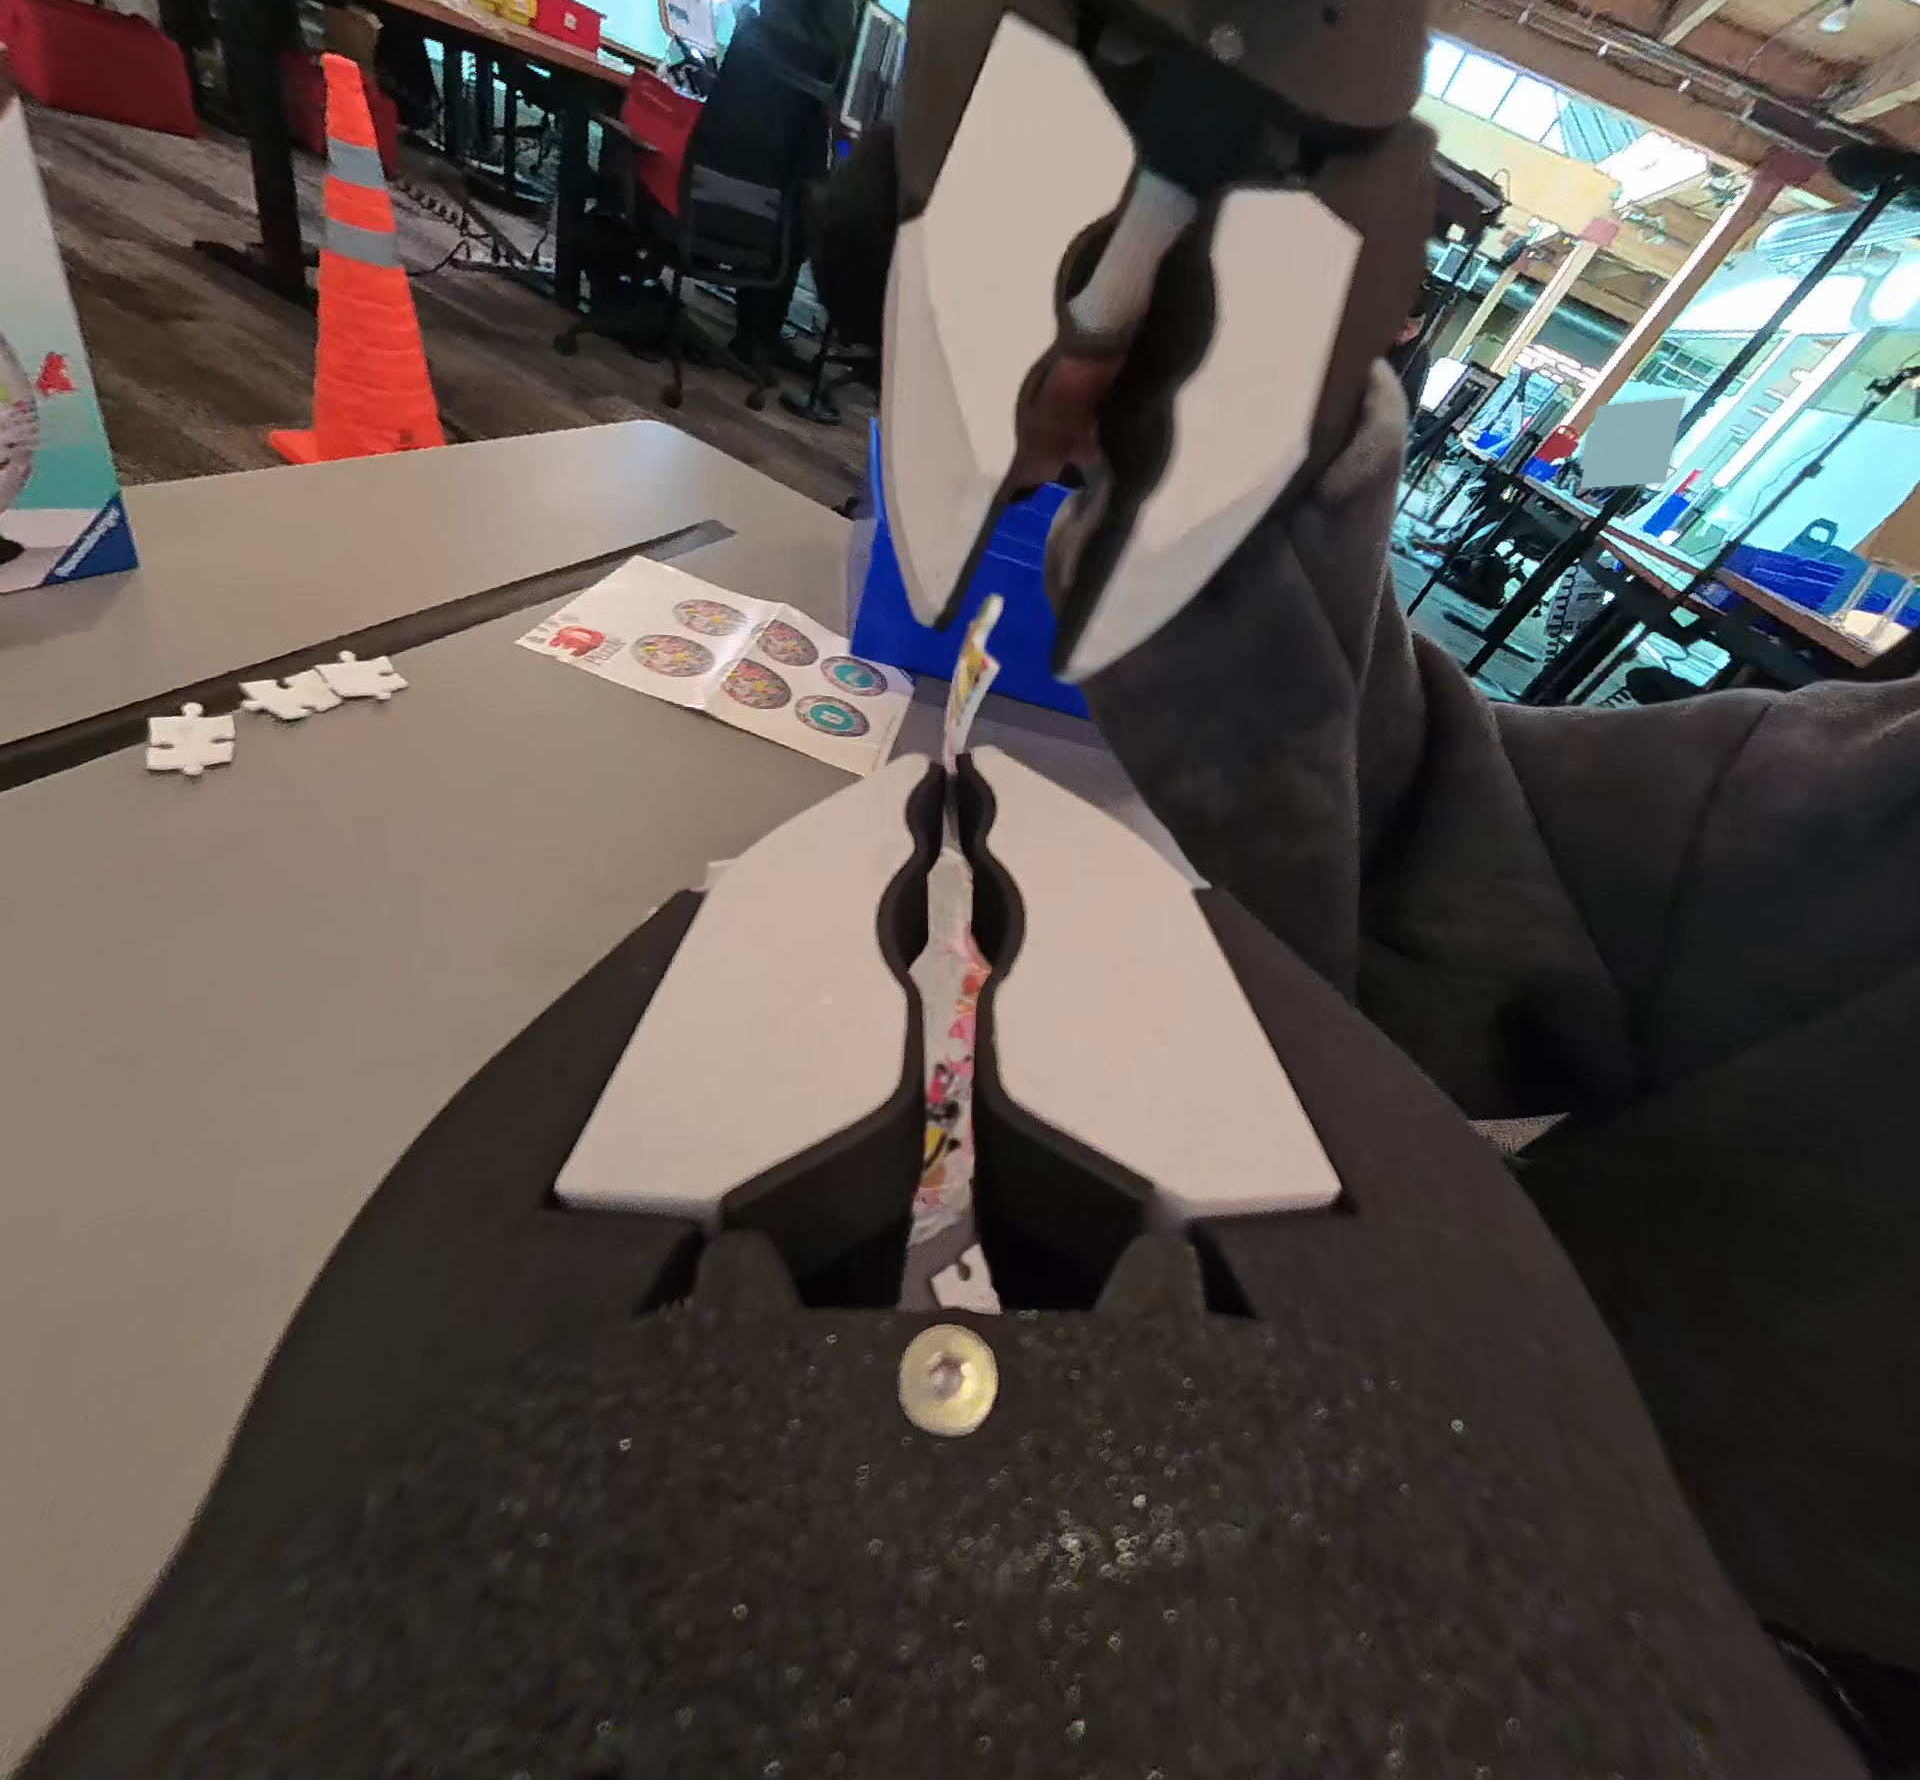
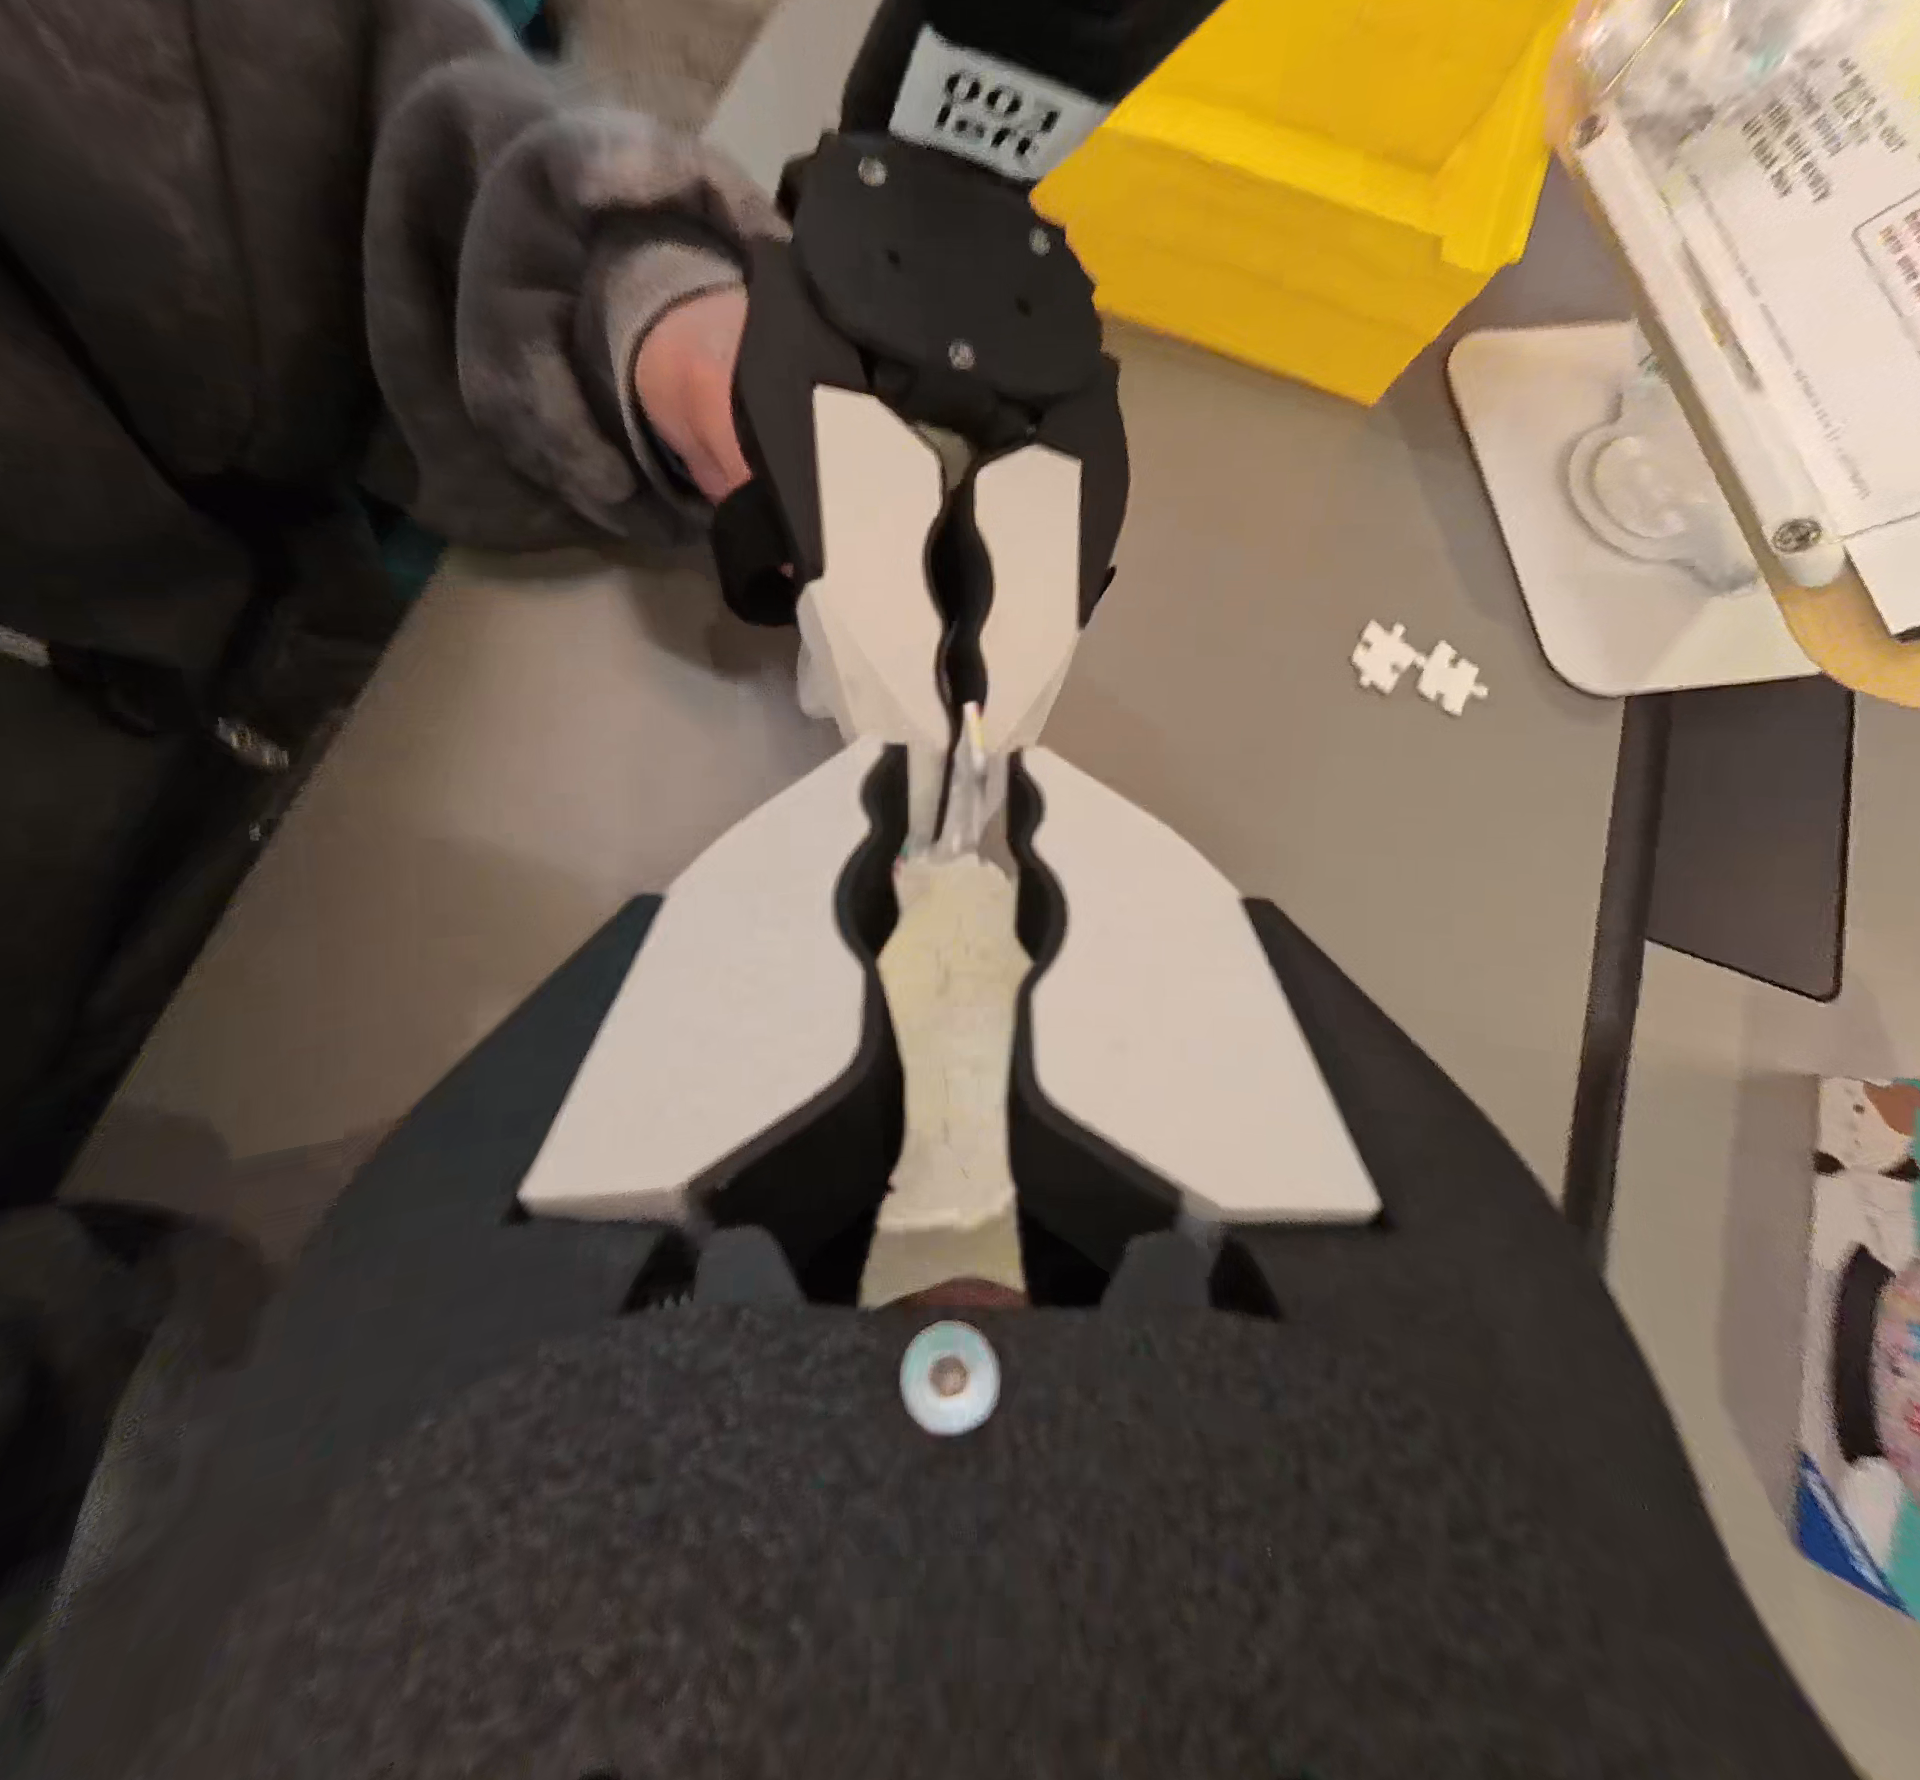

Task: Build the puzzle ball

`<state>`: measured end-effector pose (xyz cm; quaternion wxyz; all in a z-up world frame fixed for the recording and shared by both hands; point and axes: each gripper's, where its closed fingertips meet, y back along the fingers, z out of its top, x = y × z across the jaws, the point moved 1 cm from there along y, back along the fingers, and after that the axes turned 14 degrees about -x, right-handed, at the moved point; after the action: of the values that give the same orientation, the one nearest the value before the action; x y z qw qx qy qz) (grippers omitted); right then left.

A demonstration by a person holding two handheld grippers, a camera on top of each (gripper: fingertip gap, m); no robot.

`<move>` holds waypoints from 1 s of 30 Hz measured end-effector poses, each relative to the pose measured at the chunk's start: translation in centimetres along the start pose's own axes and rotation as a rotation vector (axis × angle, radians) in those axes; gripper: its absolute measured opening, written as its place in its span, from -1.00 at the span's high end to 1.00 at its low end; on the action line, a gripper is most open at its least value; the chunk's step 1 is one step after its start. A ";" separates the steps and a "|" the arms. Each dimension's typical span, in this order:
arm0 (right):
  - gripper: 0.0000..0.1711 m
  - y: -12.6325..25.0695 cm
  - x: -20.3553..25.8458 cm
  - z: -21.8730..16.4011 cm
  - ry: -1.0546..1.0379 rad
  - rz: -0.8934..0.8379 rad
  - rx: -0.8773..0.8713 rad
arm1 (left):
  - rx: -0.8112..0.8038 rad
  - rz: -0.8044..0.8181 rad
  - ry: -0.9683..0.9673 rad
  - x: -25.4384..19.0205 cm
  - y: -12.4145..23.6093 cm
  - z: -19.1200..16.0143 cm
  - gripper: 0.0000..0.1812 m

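Joining step: left gripper [image 1: 951,769] clamps a strip [image 1: 948,1055]; right gripper [image 1: 1003,629], at 12 o'clock, fingers slightly apart around a piece [image 1: 975,665]. Next: align tabs, press.

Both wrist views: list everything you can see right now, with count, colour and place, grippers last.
Held puzzle strip: one, colourful print, between left gripper's fingers.
Loose puzzle pieces: three, white side up, grey table.
Instruction sheet: one, white, table's far side.
Puzzle box: one, teal, left edge.
Bins: blue, yellow.
Traffic cone: one, orange, floor.
Left gripper: shut on strip.
Right gripper: slightly apart in left view, around strip's end.
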<state>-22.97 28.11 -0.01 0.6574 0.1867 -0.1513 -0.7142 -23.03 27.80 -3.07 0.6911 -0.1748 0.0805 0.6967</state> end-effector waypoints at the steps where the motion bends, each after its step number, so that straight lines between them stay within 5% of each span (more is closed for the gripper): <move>1: 0.80 0.2 -0.3 -0.3 0.025 0.003 0.067 | 0.011 0.007 0.009 0.5 -0.2 -0.2 0.98; 10: 0.86 -0.2 -2.8 -1.9 0.170 0.109 0.570 | 0.038 0.040 0.027 2.8 -1.1 -1.1 0.98; 18: 0.98 0.0 -3.8 -2.8 0.163 0.143 0.688 | 0.064 0.009 0.037 3.9 -1.3 -1.5 0.97; 20: 0.98 0.8 -4.4 -3.4 0.146 0.093 0.704 | 0.095 0.016 0.033 5.0 -0.8 -1.7 0.75; 22: 0.98 1.7 -4.5 -4.3 0.106 0.043 0.682 | 0.080 0.007 0.024 6.6 -0.2 -1.5 0.73; 30: 0.98 -0.2 -3.8 -10.3 0.027 -0.002 0.688 | 0.341 -0.223 0.140 11.9 -2.1 -8.2 0.69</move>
<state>-18.11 32.24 -8.91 0.5572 0.4068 -0.3746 -0.6194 -19.64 36.07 -14.64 0.7762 -0.1109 0.2253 0.5783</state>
